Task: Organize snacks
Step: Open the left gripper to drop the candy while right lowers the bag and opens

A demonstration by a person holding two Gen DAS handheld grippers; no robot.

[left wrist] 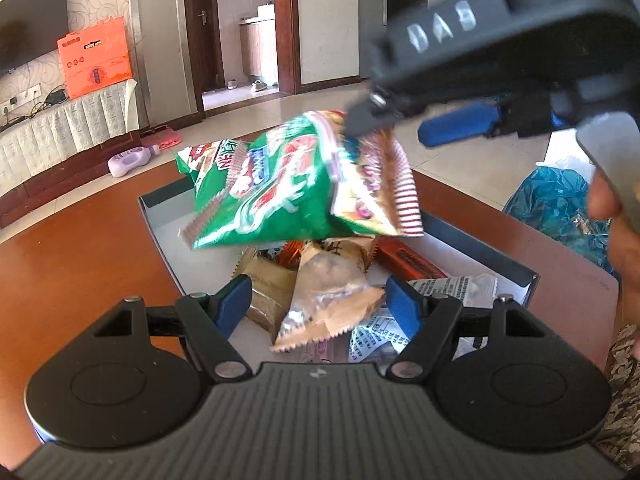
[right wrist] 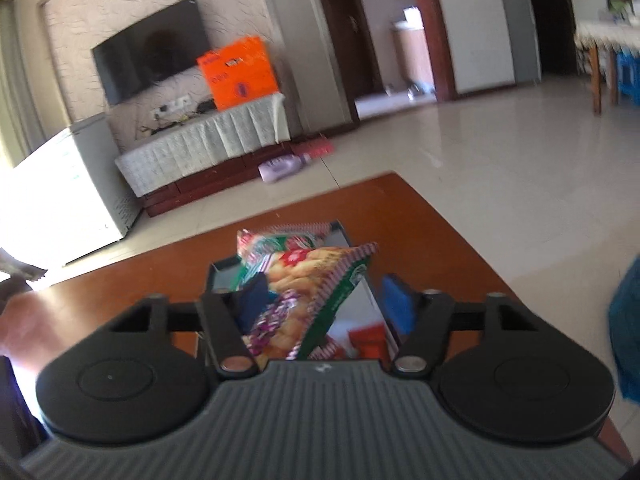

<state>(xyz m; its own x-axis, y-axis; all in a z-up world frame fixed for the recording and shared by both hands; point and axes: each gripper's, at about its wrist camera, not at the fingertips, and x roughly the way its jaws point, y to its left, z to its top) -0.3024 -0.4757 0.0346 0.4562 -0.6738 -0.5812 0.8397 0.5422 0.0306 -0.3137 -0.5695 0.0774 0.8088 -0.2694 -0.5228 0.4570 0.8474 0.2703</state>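
Note:
An open white box (left wrist: 180,248) with a dark rim stands on the brown table and holds several small snack packets, among them a beige one (left wrist: 332,292) and an orange-brown bar (left wrist: 408,260). My left gripper (left wrist: 320,304) hovers open just over them, the beige packet lying below its blue pads. A green and red snack bag (left wrist: 280,188) hangs blurred above the box at my right gripper (left wrist: 392,128). In the right wrist view the bag (right wrist: 304,292) sits between the fingers of that gripper (right wrist: 324,296), against the left pad, with a gap to the right pad (right wrist: 396,300).
A blue plastic bag (left wrist: 556,204) lies on the table's right side. A person's hand (left wrist: 616,220) holds the right gripper's handle. Brown tabletop (left wrist: 80,260) stretches left of the box. Beyond the table edge lie a tiled floor, a purple bottle (left wrist: 128,160) and a TV cabinet.

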